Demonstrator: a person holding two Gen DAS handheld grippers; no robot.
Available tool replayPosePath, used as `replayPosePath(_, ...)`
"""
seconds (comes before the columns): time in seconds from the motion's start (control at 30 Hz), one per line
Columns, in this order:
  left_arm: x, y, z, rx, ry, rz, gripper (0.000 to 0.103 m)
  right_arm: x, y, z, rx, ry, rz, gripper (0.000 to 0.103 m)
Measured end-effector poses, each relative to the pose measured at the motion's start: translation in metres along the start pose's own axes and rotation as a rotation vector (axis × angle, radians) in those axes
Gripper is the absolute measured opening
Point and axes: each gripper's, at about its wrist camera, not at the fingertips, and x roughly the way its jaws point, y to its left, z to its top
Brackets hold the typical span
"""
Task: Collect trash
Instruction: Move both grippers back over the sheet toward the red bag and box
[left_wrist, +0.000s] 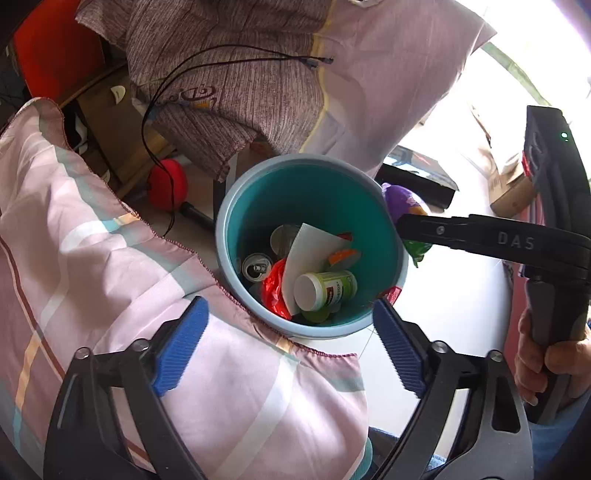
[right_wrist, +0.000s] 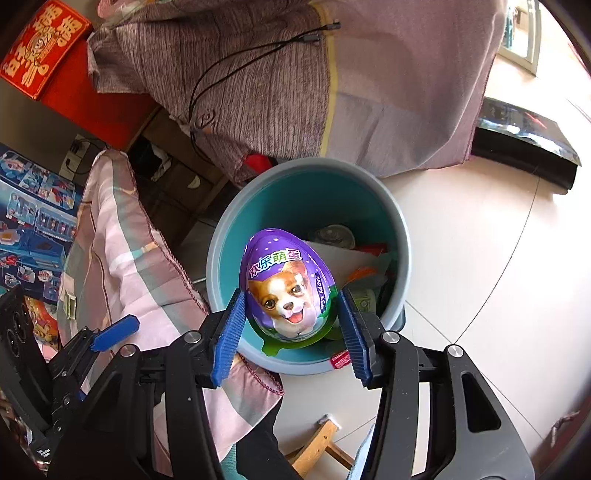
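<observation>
A teal bin (left_wrist: 314, 192) stands on the floor beside the bed and holds a green bottle (left_wrist: 325, 290), a can (left_wrist: 255, 266), white paper and red wrappers. My right gripper (right_wrist: 291, 314) is shut on a purple egg-shaped package (right_wrist: 286, 284) with a dog picture, held over the bin's (right_wrist: 258, 192) near rim. In the left wrist view the egg (left_wrist: 397, 201) shows at the bin's right rim behind the right gripper's finger. My left gripper (left_wrist: 290, 336) is open and empty, just in front of the bin.
A pink plaid quilt (left_wrist: 110, 277) hangs over the bed edge against the bin's left side. A brown and lilac cloth (left_wrist: 258, 74) with a black cable drapes behind the bin. A red ball (left_wrist: 168, 184), a black flat box (right_wrist: 528, 147) and white floor (right_wrist: 480, 258) surround it.
</observation>
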Motion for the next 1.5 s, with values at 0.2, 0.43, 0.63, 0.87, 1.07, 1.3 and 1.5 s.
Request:
replayPosePath(0.2, -0.008, 0.006, -0.009, -0.004, -0.009, 0.007, 0.094, 0.003, 0.008, 0.0, 0.005, 0.014, -0.006, 0.073)
replayPosePath(0.43, -0.019, 0.021, -0.019, -0.04, -0.013, 0.005, 0.095, 0.0, 0.012, -0.003, 0.018, 0.026, -0.041, 0.085)
replayPosePath(0.63, -0.03, 0.034, -0.032, -0.069, -0.018, -0.006, 0.095, -0.005, 0.025, -0.01, 0.003, 0.04, -0.075, 0.086)
replayPosePath(0.87, -0.051, 0.052, -0.048, -0.105, -0.052, -0.003, 0.095, -0.011, 0.055, -0.018, -0.038, 0.041, -0.104, 0.091)
replayPosePath(1.07, -0.075, 0.081, -0.071, -0.167, -0.092, 0.021, 0.096, -0.009, 0.095, -0.028, -0.101, 0.055, -0.108, 0.091)
replayPosePath(1.3, -0.108, 0.127, -0.101, -0.268, -0.144, 0.06, 0.097, 0.001, 0.163, -0.04, -0.243, 0.08, -0.111, 0.091)
replayPosePath(1.5, -0.136, 0.176, -0.135, -0.373, -0.183, 0.101, 0.098, 0.024, 0.23, -0.06, -0.384, 0.13, -0.118, 0.091)
